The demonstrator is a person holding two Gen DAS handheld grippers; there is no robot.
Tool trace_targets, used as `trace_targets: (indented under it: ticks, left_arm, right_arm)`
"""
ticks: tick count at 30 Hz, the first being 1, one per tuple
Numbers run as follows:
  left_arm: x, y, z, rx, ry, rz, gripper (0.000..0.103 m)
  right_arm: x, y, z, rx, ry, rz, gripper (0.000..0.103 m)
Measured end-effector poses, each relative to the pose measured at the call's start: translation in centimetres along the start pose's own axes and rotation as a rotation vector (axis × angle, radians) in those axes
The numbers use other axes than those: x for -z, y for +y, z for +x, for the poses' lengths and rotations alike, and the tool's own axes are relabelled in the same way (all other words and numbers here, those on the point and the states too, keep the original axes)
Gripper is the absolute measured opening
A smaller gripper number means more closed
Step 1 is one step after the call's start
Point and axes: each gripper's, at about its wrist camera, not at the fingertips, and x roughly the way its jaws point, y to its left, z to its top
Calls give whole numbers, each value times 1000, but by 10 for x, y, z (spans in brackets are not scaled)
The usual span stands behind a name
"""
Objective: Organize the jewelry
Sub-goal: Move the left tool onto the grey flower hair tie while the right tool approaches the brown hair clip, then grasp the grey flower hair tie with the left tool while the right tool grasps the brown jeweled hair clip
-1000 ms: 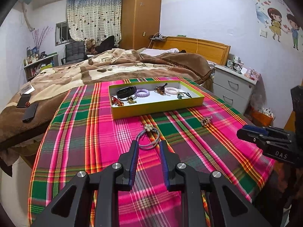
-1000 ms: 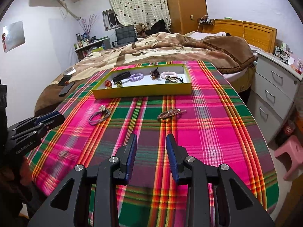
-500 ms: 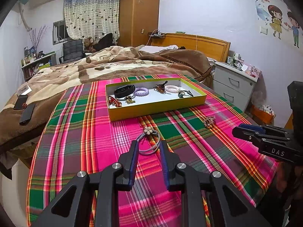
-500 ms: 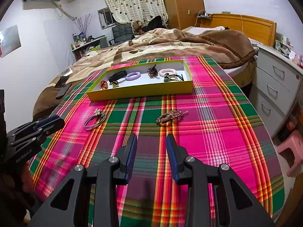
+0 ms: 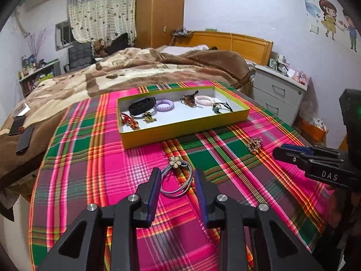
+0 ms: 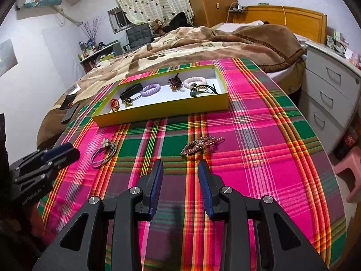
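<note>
Pick-up step: the left gripper (image 5: pixel 177 176) has its jaws just widened, empty, straddling the grey hair tie (image 5: pixel 178 177) at the yellow tray's (image 5: pixel 180 132) six o'clock. Right gripper (image 6: pixel 180 169), half-open and empty, faces the rhinestone clip (image 6: pixel 198 145) at twelve. Next: lower, close.

A plaid cloth (image 6: pixel 259 135) of hot pink, green and orange stripes covers the tabletop. On it sits a shallow cardboard tray (image 5: pixel 180 131) with yellow-green walls and a white floor, holding a lilac coiled hair tie (image 5: pixel 165 105), a pale pink coiled hair tie (image 5: pixel 203 99), a black band (image 5: pixel 142 105) and a red-and-gold clip (image 5: pixel 129 119). A grey elastic hair tie with a cream flower (image 5: pixel 178 176) and a bronze rhinestone hair clip (image 6: pixel 199 145) lie on the cloth. Each black hand-held gripper carries blue finger pads (image 6: pixel 156 187).
</note>
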Motion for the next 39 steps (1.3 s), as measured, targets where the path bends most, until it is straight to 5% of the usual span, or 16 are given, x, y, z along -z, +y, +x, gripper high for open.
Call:
trace_targets:
  ticks: [16, 31, 34, 39]
  left_arm:
    - [-8, 4, 58, 38, 166, 2, 37]
    - [-17, -5, 76, -30, 193, 56, 39]
    - [-17, -6, 76, -23, 191, 59, 28]
    - [-16, -9, 73, -28, 186, 70, 3]
  right_arm:
    - [-19, -19, 43, 12, 93, 124, 33]
    - [-35, -13, 63, 93, 107, 91, 32]
    - [-35, -15, 63, 120, 106, 85, 21]
    - [-33, -22, 60, 104, 101, 101, 15]
